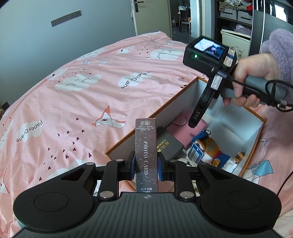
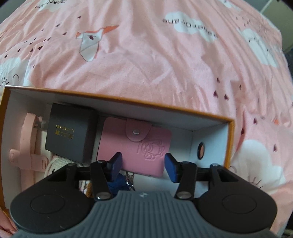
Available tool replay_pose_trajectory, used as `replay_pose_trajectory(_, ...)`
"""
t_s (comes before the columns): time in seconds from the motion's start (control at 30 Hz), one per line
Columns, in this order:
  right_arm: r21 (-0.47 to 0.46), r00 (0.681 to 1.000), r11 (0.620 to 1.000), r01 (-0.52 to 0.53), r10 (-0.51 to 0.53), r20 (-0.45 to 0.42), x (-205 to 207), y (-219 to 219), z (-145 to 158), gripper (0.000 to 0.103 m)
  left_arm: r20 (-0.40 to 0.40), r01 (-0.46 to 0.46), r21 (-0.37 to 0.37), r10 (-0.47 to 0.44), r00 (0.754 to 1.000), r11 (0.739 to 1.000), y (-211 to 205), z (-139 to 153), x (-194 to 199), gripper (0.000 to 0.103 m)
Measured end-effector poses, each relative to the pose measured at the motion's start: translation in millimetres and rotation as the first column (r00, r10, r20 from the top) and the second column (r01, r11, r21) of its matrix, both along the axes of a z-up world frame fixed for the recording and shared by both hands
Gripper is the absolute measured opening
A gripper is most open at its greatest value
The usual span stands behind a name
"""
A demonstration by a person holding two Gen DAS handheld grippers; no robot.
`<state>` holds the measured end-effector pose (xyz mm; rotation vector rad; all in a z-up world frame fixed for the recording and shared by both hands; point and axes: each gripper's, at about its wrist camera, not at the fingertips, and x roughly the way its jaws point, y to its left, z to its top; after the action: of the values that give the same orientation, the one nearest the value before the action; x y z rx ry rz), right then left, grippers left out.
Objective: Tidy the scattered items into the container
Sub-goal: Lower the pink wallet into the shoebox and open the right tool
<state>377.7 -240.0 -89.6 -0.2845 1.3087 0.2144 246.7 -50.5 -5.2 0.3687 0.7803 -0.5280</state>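
Note:
A dark speckled box marked PHOTO CARD [image 1: 146, 155] stands upright between the blue pads of my left gripper [image 1: 146, 165], which is shut on it near the corner of the open orange-rimmed box [image 1: 155, 113]. Inside the box lie a pink snap wallet [image 2: 139, 144], a dark grey gift box [image 2: 69, 133], a pink strap-like item [image 2: 27, 142] and a plush toy [image 1: 212, 152] with a blue tag. My right gripper [image 2: 142, 165] points down into the box over the pink wallet, its blue pads apart and nothing pressed between them. A hand holds it in the left wrist view [image 1: 194, 120].
The box [image 2: 128, 106] rests on a bed with a pink crane-print cover [image 1: 82, 95]. Beyond the bed stand a grey wall, a doorway and shelves with storage bins [image 1: 236, 14]. A purple fleece sleeve [image 1: 278, 47] and a black cable [image 1: 271, 95] trail from the right hand.

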Motion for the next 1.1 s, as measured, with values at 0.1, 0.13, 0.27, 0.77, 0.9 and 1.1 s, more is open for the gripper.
replay_pose_trajectory(0.1, 0.042, 0.999, 0.999, 0.033, -0.033, -0.005, 4, -7, -11, 0.050, 0.006, 0.020, 0.013, -0.020, 1.000, 1.000, -4, 1, 2, 0.026)
replay_pose_trajectory(0.13, 0.063, 0.999, 0.997, 0.041, -0.041, -0.007, 4, -10, -14, 0.047, 0.007, 0.027, 0.018, -0.027, 1.000, 0.999, -6, 2, 3, 0.026)
replay_pose_trajectory(0.27, 0.105, 0.999, 0.993, 0.052, -0.052, 0.000, -2, -16, -11, 0.045, 0.005, 0.064, 0.038, -0.065, 0.998, 0.997, -18, 5, 10, 0.026)
replay_pose_trajectory(0.77, 0.216, 0.996, 0.976, -0.027, 0.008, 0.086, -63, -62, 45, 0.031, 0.227, 0.353, 0.397, -0.463, 0.857, 0.847, -118, -52, 5, 0.026)
replay_pose_trajectory(0.9, 0.221, 0.995, 0.975, -0.029, 0.007, 0.102, -62, -71, 38, 0.031, 0.260, 0.375, 0.498, -0.547, 0.796, 0.782, -143, -84, 3, 0.026)
replay_pose_trajectory(1.1, 0.222, 0.991, 0.973, -0.068, 0.040, 0.125, -66, -76, 29, 0.031, 0.267, 0.363, 0.618, -0.620, 0.738, 0.698, -163, -124, 4, 0.026)
